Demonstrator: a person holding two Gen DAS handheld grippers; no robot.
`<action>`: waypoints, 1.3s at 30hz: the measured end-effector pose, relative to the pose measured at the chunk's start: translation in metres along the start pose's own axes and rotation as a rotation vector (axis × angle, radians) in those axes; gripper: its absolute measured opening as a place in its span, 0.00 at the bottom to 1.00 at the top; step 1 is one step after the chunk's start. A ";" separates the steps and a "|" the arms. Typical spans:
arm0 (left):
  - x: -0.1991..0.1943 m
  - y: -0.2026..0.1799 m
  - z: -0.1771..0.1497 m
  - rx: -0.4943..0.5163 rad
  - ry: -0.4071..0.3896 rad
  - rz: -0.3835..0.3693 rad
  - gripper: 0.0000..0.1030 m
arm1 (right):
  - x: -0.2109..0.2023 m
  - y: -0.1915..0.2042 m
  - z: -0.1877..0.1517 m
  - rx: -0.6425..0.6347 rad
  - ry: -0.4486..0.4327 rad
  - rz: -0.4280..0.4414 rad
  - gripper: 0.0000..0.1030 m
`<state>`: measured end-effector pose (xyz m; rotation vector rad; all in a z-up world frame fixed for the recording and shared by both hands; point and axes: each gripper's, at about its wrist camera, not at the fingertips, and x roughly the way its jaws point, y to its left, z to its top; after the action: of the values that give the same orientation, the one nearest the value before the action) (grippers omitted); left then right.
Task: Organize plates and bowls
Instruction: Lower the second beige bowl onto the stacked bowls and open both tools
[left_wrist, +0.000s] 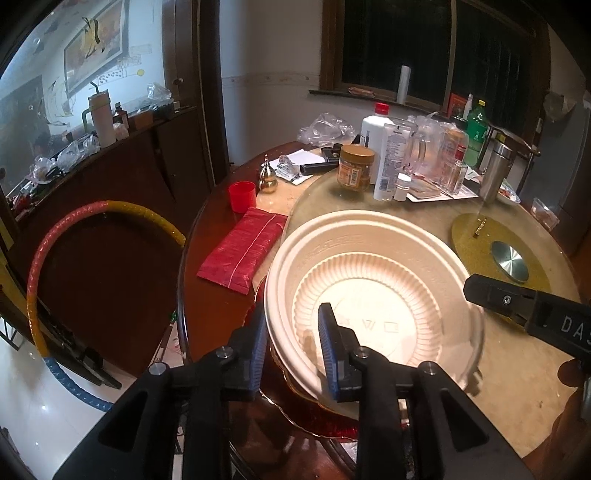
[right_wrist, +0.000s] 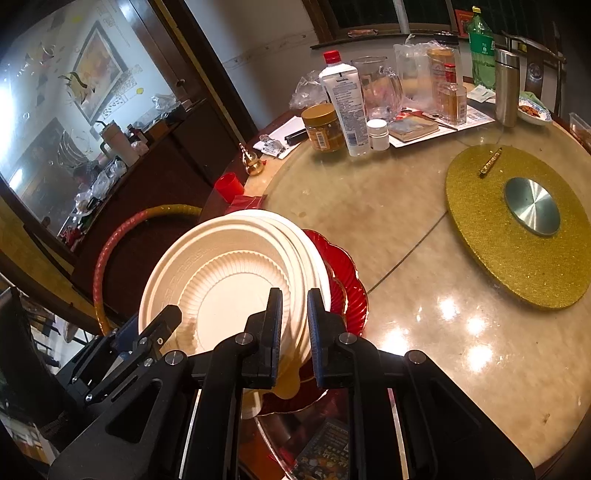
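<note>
We are holding a stack of white bowls (left_wrist: 373, 291) over a red plate (right_wrist: 347, 280) at the edge of the round table (right_wrist: 424, 266). Our right claw (right_wrist: 293, 332) is pinching the bowl rim tight. Our left claw (left_wrist: 291, 354) is sitting around the other rim with a small gap, one blue pad (left_wrist: 328, 350) inside the bowl, not squeezing.

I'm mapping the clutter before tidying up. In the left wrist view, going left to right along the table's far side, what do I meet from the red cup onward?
Red cup → small brass gourd ornament → gold-lidded jar → white bottle with red cap → green bottle → steel flask.
</note>
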<state>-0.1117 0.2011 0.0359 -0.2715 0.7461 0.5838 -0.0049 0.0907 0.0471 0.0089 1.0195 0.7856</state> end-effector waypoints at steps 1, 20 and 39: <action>0.000 0.000 0.000 0.000 -0.003 0.002 0.26 | 0.000 0.001 0.000 -0.003 -0.001 0.001 0.13; -0.005 0.000 0.004 0.004 -0.027 0.016 0.26 | -0.005 0.007 0.001 -0.021 -0.015 0.009 0.13; -0.018 -0.001 0.005 0.005 -0.087 0.056 0.54 | -0.013 0.010 0.004 -0.034 -0.057 0.001 0.67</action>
<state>-0.1191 0.1956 0.0523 -0.2201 0.6728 0.6427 -0.0113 0.0915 0.0628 0.0027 0.9522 0.7987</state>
